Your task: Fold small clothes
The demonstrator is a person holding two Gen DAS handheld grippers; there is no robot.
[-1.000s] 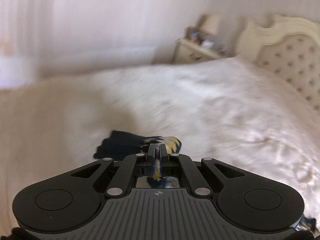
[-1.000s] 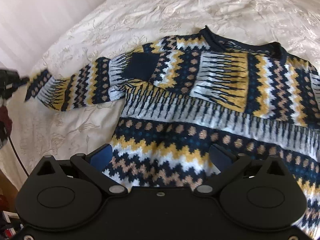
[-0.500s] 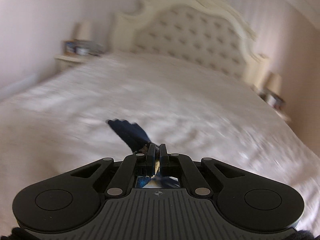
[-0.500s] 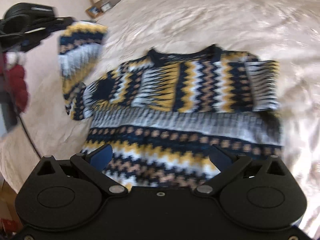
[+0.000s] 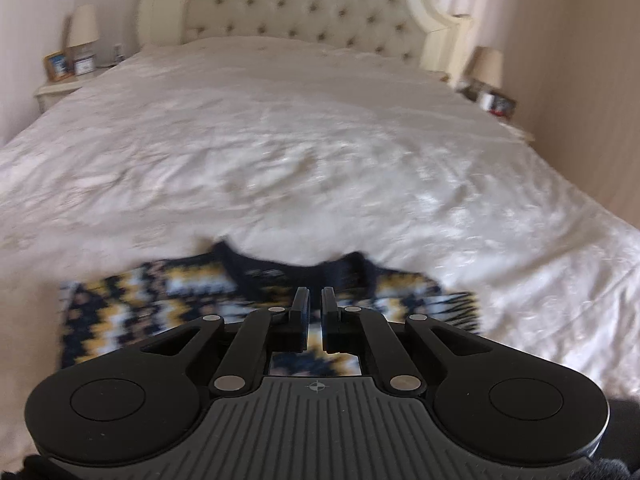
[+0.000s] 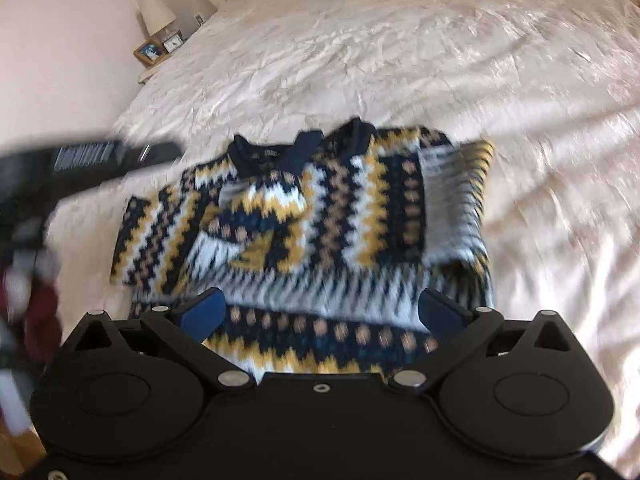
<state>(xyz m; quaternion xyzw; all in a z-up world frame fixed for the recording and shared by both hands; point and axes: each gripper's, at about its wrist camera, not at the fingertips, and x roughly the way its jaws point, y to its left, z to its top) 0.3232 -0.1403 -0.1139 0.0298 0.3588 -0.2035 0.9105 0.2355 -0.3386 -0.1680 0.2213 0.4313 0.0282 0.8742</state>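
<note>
A navy, yellow and white patterned sweater [image 6: 320,216] lies flat on the white bed, collar away from me, with both sleeves folded across its chest. In the left wrist view the sweater [image 5: 168,308] lies just under and ahead of my left gripper [image 5: 314,300], whose fingers stand a narrow gap apart with nothing between them. My right gripper [image 6: 320,308] is wide open and empty, hovering over the sweater's lower hem. The left gripper's body [image 6: 100,160] shows blurred at the left of the right wrist view.
The white bedspread [image 5: 320,140] stretches to a tufted cream headboard [image 5: 304,8]. Nightstands with lamps and frames stand on both sides of the bed [image 5: 68,68] [image 5: 488,92]. The bed's left edge [image 6: 132,112] drops away beside the sweater.
My left gripper carried the left sleeve over onto the sweater's chest, let it go and opened a little. The right gripper stayed open over the hem.
</note>
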